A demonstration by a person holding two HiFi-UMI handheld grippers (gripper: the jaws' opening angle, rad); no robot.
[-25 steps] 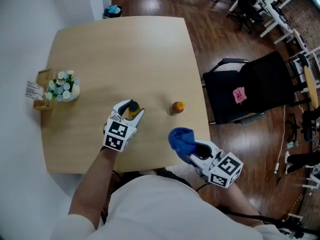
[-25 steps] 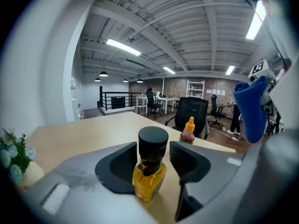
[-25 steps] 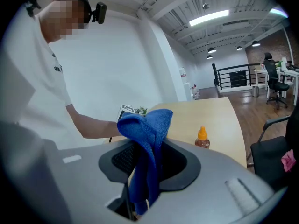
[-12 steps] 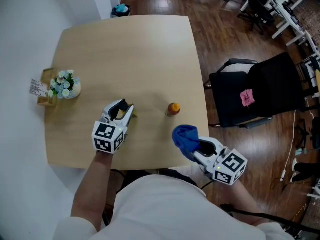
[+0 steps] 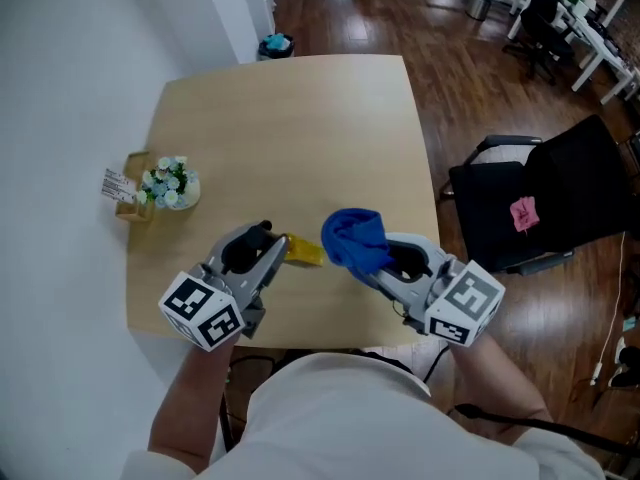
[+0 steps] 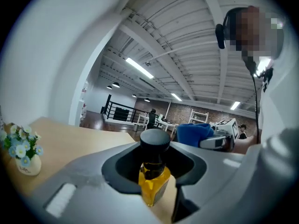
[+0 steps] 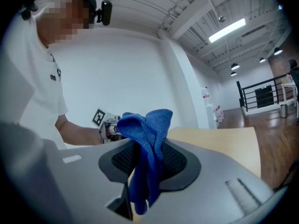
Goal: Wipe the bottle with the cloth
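A yellow bottle (image 5: 304,250) with a black cap is held above the wooden table (image 5: 300,118). My left gripper (image 5: 272,246) is shut on its neck. In the left gripper view the cap sits above the jaws and the yellow body of the bottle (image 6: 153,185) hangs below them. My right gripper (image 5: 400,262) is shut on a bunched blue cloth (image 5: 355,238), just right of the bottle and very near it; whether they touch I cannot tell. The cloth (image 7: 147,143) hangs between the right jaws, and the left gripper (image 7: 105,125) shows behind it.
A small vase of flowers (image 5: 170,185) and a wooden card holder (image 5: 128,196) stand at the table's left edge. A black chair (image 5: 560,198) with a pink item (image 5: 522,213) is on the floor to the right. A bin (image 5: 275,45) stands beyond the table's far edge.
The left gripper closed on the yellow bottle and lifted it off the table. The right gripper carried the cloth up and left, close to the bottle. The small orange-capped bottle is out of sight.
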